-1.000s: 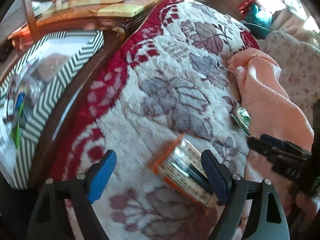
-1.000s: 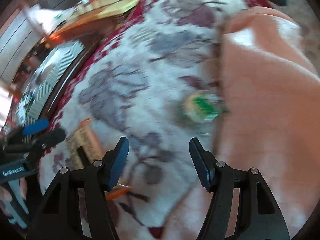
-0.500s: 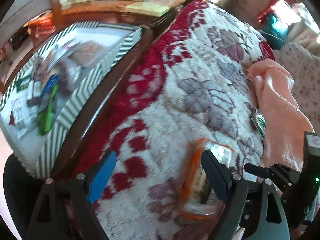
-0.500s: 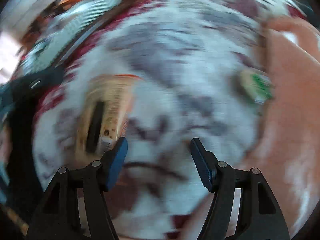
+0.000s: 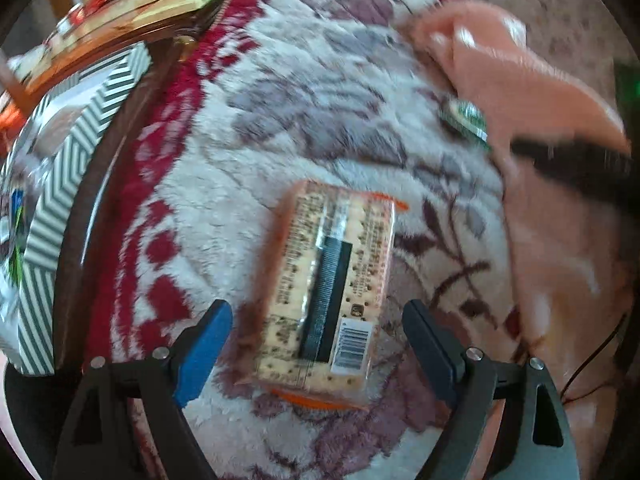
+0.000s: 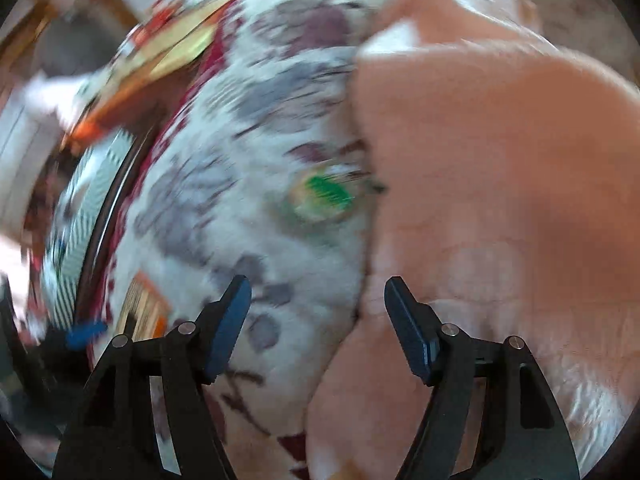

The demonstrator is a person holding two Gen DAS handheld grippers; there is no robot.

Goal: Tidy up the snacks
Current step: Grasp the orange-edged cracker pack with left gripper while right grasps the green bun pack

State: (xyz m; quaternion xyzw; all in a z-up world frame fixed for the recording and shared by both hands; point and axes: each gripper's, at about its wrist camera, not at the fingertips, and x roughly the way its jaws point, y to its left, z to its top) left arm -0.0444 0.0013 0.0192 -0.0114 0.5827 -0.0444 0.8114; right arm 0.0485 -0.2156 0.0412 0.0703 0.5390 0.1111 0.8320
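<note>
No word, brand or number could be read anywhere. The cracker packet [image 5: 328,292], at the lower middle of the left wrist view, carried columns of fine print down its clear wrapper and a white barcode label [image 5: 352,346] near its lower right corner, all too blurred to make out. The right wrist view was smeared throughout and showed no lettering.
</note>
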